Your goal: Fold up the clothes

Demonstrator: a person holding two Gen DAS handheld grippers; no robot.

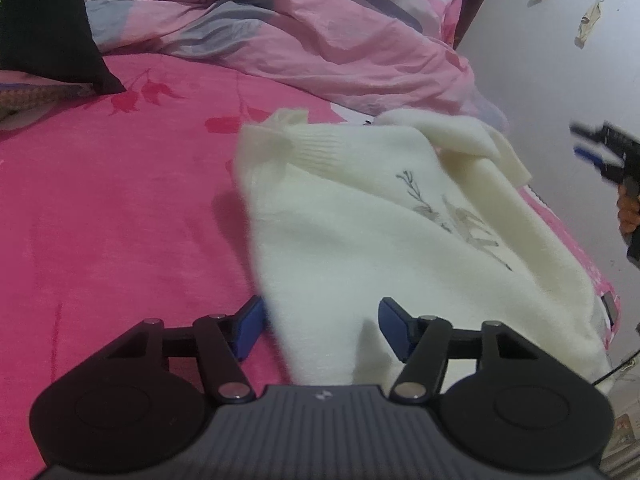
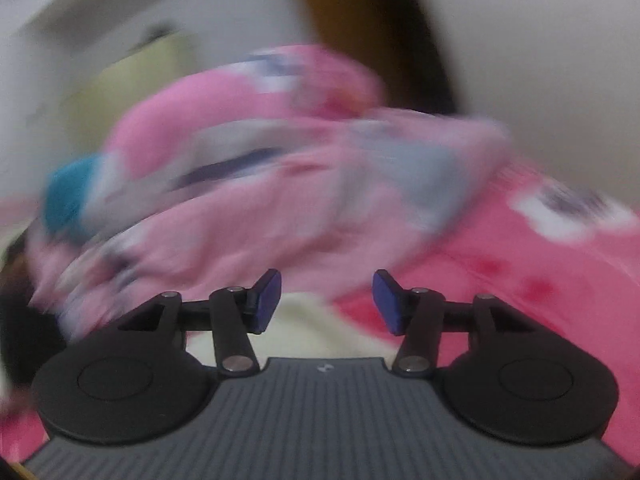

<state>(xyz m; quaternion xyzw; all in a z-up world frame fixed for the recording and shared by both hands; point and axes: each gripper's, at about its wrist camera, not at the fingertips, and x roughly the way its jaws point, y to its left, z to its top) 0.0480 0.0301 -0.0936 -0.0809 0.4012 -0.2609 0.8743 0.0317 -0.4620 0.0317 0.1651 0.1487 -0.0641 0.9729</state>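
1. On the pink bed [image 1: 100, 200], seen from the left wrist, the left claw [image 1: 320, 330] stands released, its blue pads [image 1: 250, 326] straddling the near corner of the cream sweater [image 1: 360, 232]. Cloth lies between the jaws, yet neither pad presses on it.
2. To do this step well, the left claw would best take the hem edge squarely, with the fabric deep between the pads before clamping, so that the soft knit does not slip out when lifted.
3. From the same view, the sweater lies spread toward the right edge of the bed, fluffy and thick, with a ribbed band [image 1: 312, 144] at its far end and a grey sprig motif [image 1: 452, 216] on its face. One part is turned over itself at the far right, so it is partly folded, not flat.
4. Beyond it lies a crumpled pink and grey quilt [image 1: 300, 32]; a black cushion [image 1: 48, 28] stands at far left.
5. At the right edge of that view the right claw [image 1: 596, 148] appears blurred, well apart from the sweater.
6. From the right wrist, the picture is smeared. The right claw [image 2: 327, 300] stands released, nothing between its pads [image 2: 386, 300]; a pale strip of the sweater [image 2: 320, 332] shows just below them, with the quilt [image 2: 260, 168] ahead.
7. The right claw, judged from this, should steady itself before reaching for the opposite corner.
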